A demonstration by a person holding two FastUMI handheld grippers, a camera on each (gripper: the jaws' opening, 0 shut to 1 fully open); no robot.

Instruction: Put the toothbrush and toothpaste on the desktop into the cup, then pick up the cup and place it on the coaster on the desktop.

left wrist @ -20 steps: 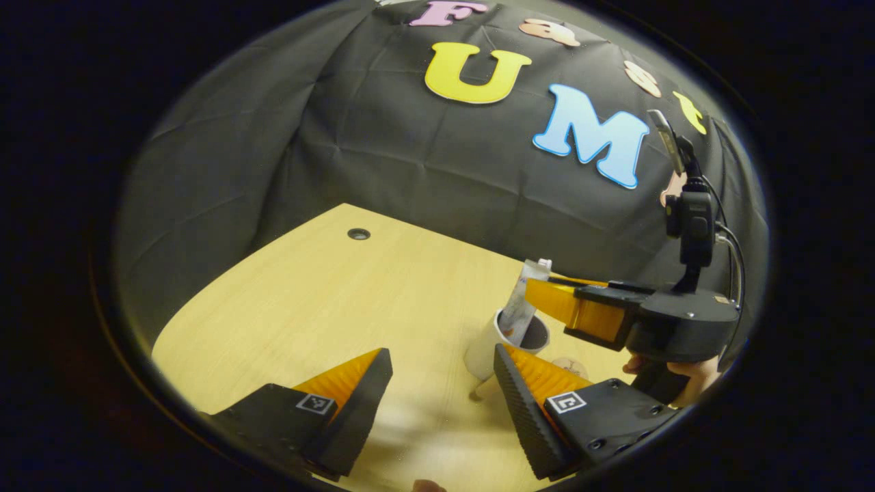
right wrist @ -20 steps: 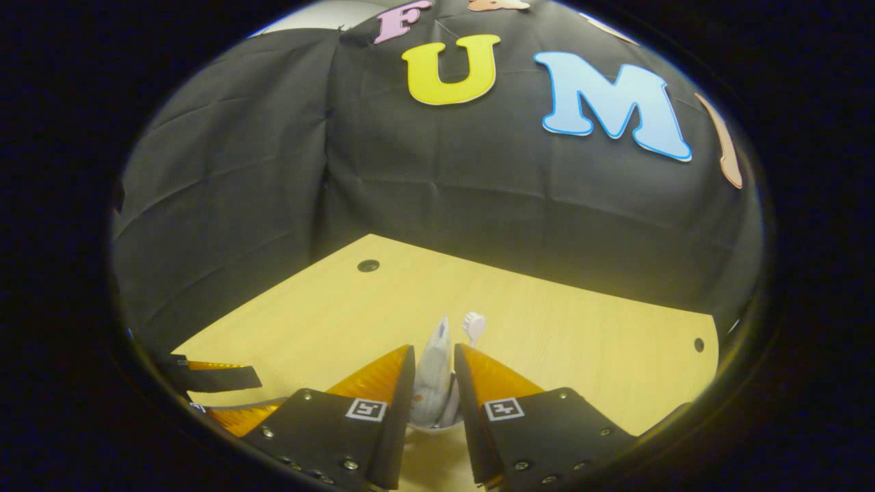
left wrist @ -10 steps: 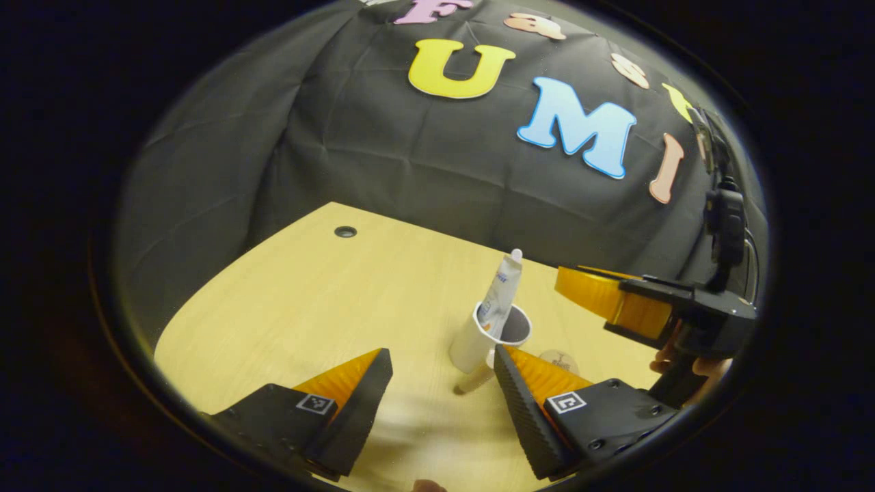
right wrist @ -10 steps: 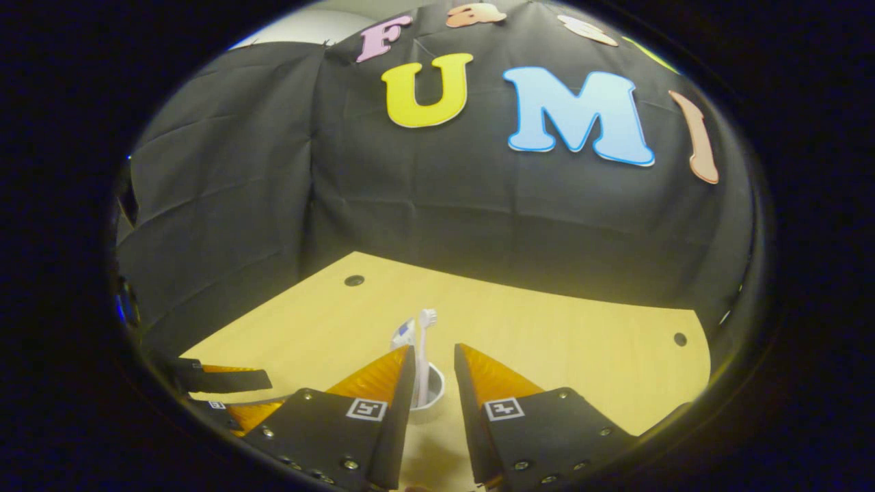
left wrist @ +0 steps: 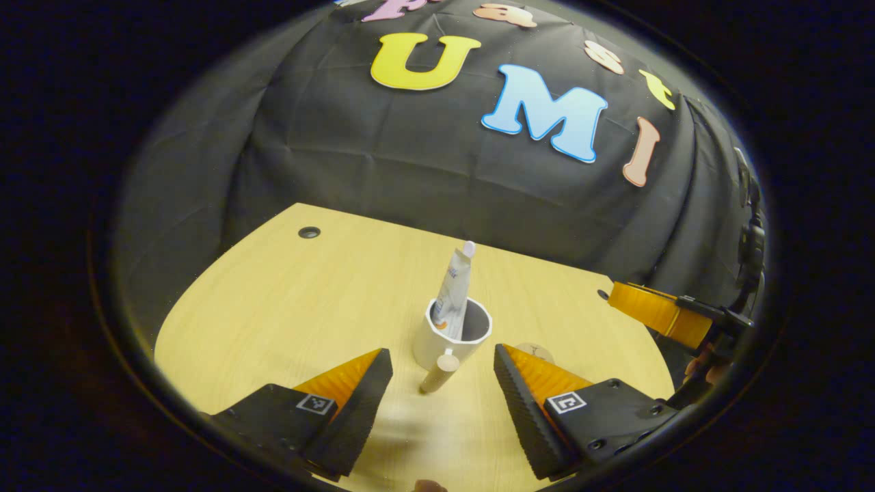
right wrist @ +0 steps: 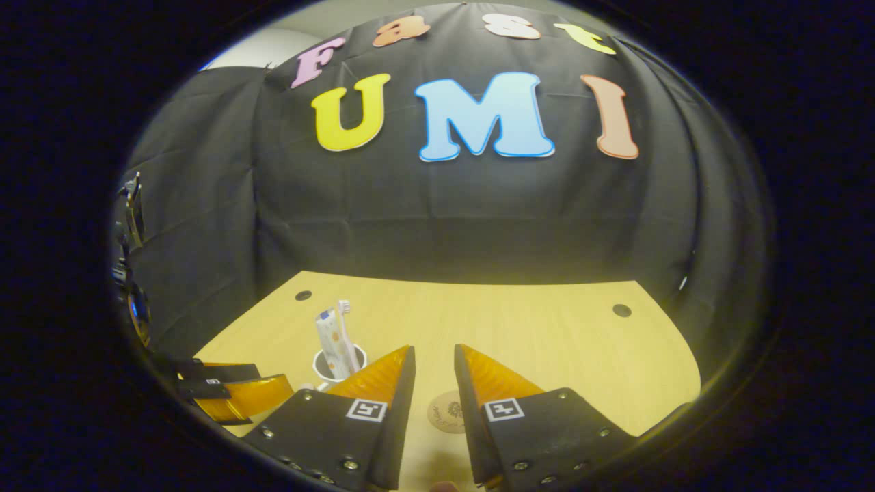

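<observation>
A light wood desktop (left wrist: 287,301) w/ a rounded front edge is seen against the booth's black cloth. A white cup (left wrist: 437,345) is stood near its middle; a pale stick-like object (left wrist: 437,372) is laid just in front, touching or nearly touching the cup's base. A round coaster (right wrist: 446,412) is laid flat beside the cup, apart from it. Small dark holes (right wrist: 621,310) are set at the desktop's far corners.

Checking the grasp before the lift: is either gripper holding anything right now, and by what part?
Nothing is held. The left gripper stands open around the cup; the right gripper is empty, jaws apart.
</observation>
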